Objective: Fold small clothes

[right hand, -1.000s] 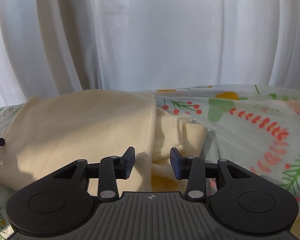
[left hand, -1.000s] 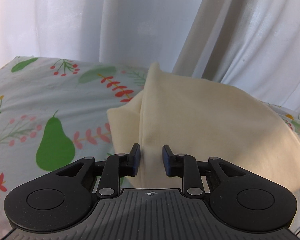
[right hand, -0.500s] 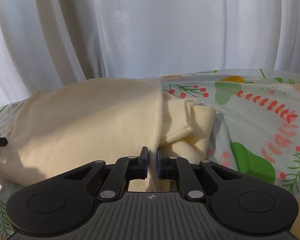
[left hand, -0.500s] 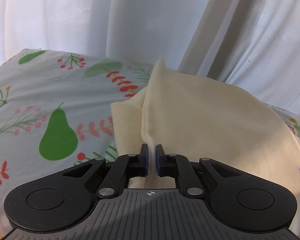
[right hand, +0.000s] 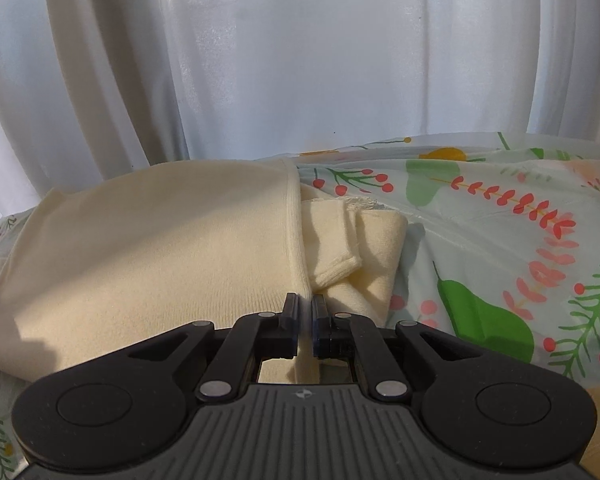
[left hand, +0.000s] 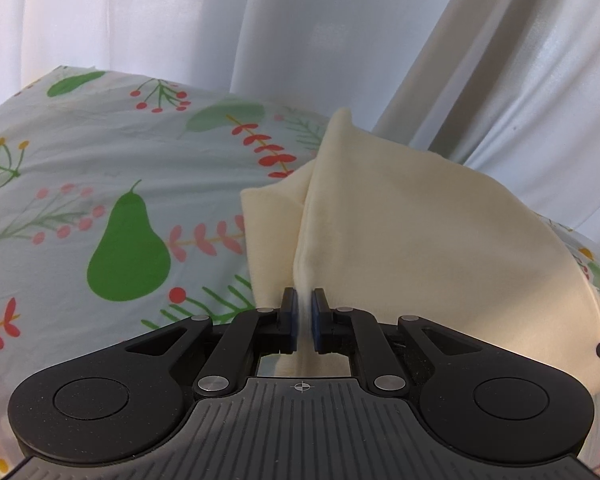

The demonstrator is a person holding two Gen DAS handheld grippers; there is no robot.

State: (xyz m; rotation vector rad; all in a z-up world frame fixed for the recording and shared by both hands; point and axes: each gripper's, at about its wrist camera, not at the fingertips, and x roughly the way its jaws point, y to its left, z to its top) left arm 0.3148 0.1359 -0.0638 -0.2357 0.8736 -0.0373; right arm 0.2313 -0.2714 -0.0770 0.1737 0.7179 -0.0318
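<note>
I am pinching the cream garment (left hand: 412, 240) with both tools: my left gripper (left hand: 305, 304) is clamped on its near edge, my right gripper (right hand: 306, 308) is clamped on the ribbed hem at the other side. The garment is lying on the patterned bedsheet (left hand: 100, 184), stretching sideways between my grippers, with folded layers (right hand: 360, 248) bunching just beside the right one. White curtains (right hand: 300, 60) are hanging behind.

A home room: a fruit-and-berry printed sheet (left hand: 100, 168) covers the lower frame, white curtains (right hand: 300, 60) hang across the top.
</note>
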